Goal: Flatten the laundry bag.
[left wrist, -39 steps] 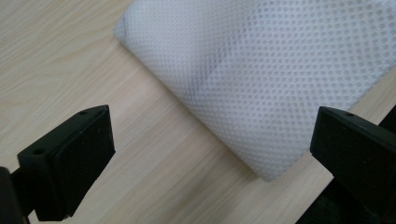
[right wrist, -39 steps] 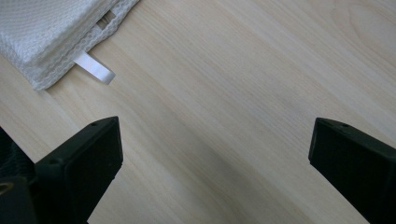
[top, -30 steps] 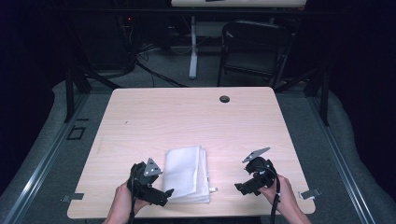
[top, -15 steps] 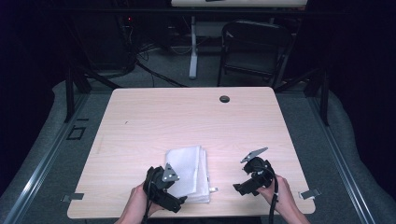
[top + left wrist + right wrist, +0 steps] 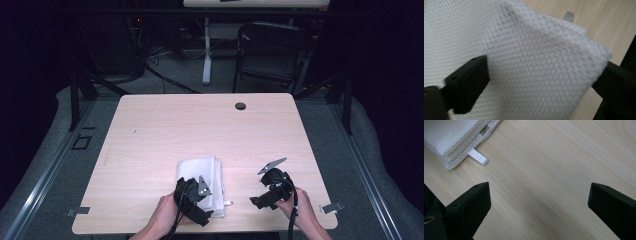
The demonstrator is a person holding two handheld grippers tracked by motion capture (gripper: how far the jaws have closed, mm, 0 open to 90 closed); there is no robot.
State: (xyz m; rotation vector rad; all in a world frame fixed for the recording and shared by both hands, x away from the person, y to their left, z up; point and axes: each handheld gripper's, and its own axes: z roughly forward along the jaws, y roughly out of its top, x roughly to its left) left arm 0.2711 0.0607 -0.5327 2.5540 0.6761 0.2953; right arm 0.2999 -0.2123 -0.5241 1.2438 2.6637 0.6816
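A folded white waffle-weave cloth lies near the front edge of a light wooden table, slightly left of the middle, as a person works on it with a hand-held gripper in each hand. The left gripper sits over the cloth's near end; in the left gripper view its jaws stand wide apart, one on top of the fabric and the other past the folded corner, not yet pinching anything. The right gripper hovers to the right of the cloth, clear of it, near the table's front right corner; the right gripper view shows its jaws spread over bare wood, with the cloth's stacked edges and a small white label tab up at the left. Judging by the neat stack of layers, the folding looks largely complete, though whether the left gripper is about to add one more fold or simply smooth or shift the bundle cannot be settled from these views. No container, tray or basket stands on the table; the only other feature on it is a dark cable grommet near the back edge.
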